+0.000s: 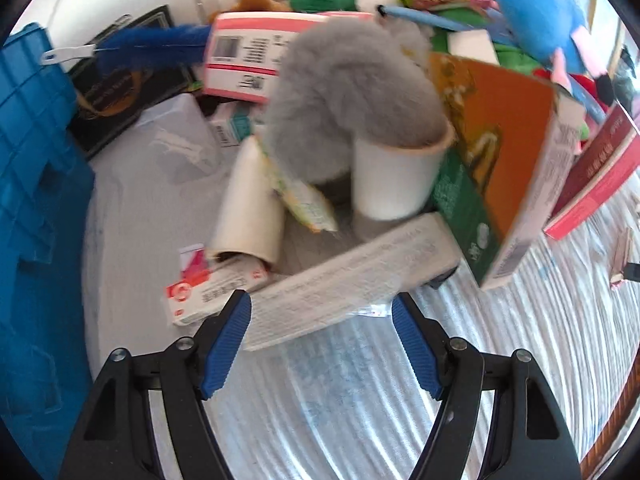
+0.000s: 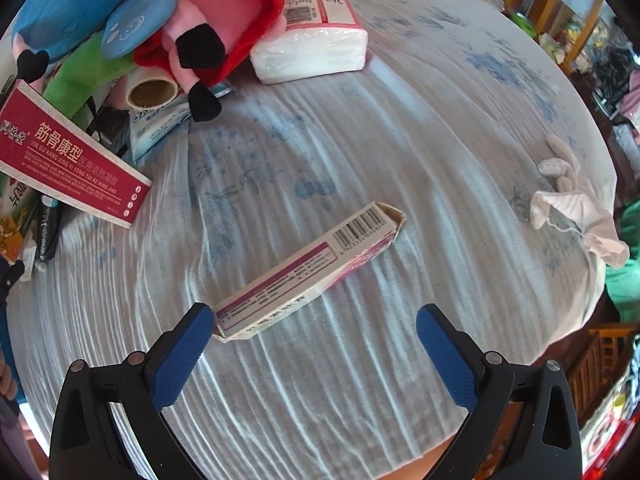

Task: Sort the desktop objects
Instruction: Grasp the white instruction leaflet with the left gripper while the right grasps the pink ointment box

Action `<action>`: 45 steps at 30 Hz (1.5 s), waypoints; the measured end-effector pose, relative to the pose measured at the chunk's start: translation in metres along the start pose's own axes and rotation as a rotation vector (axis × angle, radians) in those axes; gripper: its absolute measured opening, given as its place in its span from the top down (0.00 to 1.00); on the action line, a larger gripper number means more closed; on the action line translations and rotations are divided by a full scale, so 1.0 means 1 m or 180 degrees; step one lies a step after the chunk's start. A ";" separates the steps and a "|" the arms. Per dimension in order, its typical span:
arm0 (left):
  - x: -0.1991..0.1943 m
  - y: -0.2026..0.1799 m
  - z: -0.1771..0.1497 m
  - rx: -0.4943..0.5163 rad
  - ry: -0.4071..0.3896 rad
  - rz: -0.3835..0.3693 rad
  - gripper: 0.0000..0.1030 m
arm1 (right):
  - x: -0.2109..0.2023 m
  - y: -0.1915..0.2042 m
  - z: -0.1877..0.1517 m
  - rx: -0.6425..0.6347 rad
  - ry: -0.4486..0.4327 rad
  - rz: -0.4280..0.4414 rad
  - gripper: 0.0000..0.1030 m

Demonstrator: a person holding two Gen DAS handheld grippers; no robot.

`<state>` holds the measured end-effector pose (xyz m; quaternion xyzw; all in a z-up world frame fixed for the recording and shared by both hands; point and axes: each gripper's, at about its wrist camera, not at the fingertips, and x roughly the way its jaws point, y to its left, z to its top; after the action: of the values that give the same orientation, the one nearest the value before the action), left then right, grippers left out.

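In the left wrist view my left gripper (image 1: 322,308) points down at the near end of a long white box (image 1: 360,276), which spans the whole gap between the blue pads (image 1: 228,344); both pads press its sides. The box's far end reaches into a pile of clutter. In the right wrist view my right gripper (image 2: 316,314) stands wide open above a striped tablecloth (image 2: 400,140). A slim pink-and-white carton (image 2: 308,272) with a barcode lies flat and diagonal there, its near end beside the left fingertip (image 2: 200,320), far from the right one.
A blue crate (image 1: 36,200) stands at the left. Behind the white box are a paper cup (image 1: 396,176) holding a grey plush (image 1: 348,92), an orange-green box (image 1: 496,168), a fallen roll (image 1: 248,208) and plush toys. A tissue pack (image 2: 312,40), a red box (image 2: 68,160) and a white glove (image 2: 572,208) lie around the carton.
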<state>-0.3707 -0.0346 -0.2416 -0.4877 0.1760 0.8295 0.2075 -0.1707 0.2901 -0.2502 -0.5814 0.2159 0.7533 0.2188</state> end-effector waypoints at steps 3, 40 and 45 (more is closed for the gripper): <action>0.017 -0.006 -0.001 0.0035 0.0133 0.0101 0.30 | 0.003 0.005 0.001 0.0001 0.0026 -0.0013 0.00; 0.032 0.016 0.013 -0.1143 0.0492 -0.0001 0.58 | 0.010 0.026 0.015 -0.0397 -0.0070 0.0092 0.22; 0.025 0.032 -0.051 -0.1186 0.0683 0.0181 0.55 | 0.008 0.033 0.017 -0.0478 -0.0089 0.0185 0.19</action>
<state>-0.3610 -0.0831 -0.2847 -0.5980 0.0544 0.7966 0.0704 -0.2047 0.2738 -0.2522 -0.5791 0.1725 0.7814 0.1556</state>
